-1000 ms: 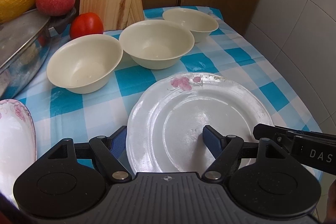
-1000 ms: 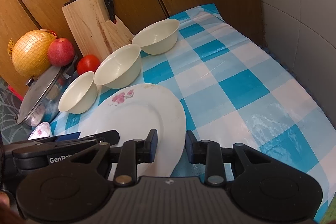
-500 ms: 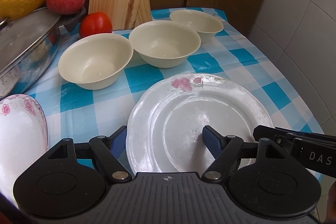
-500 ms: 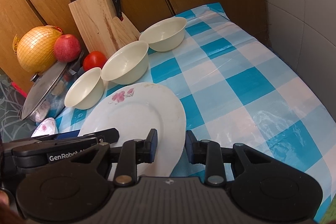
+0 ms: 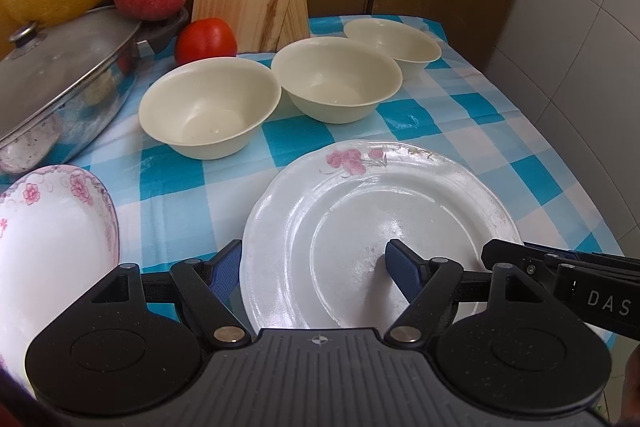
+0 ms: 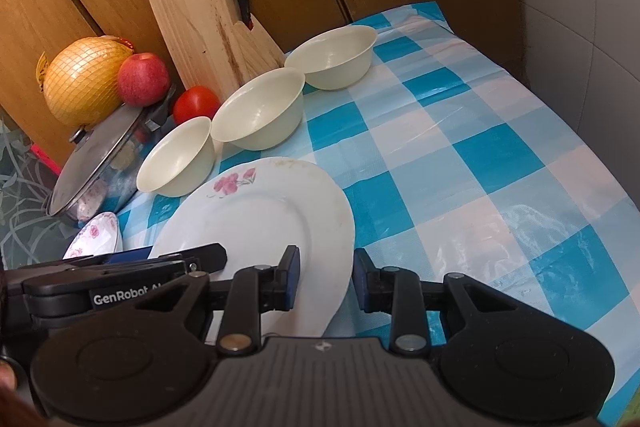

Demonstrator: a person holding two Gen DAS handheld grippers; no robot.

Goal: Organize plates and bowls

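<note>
Big flowered plate (image 5: 380, 227) lies near the tabletop's front edge. Left gripper (image 5: 312, 263) has jaws wide apart straddling the plate's left rim. Right gripper (image 6: 326, 279) has jaws apart around the right rim, not clamped. Risk: the glazed rim slips if one side closes first, or the plate skids off the front edge. Three cream bowls (image 5: 210, 107) stand in a row behind, towards the back edge; a smaller flowered plate (image 5: 52, 239) sits at the front left corner. Pot (image 5: 60, 83), tomato (image 5: 206, 39) and knife block (image 6: 208, 35) crowd the back left.
</note>
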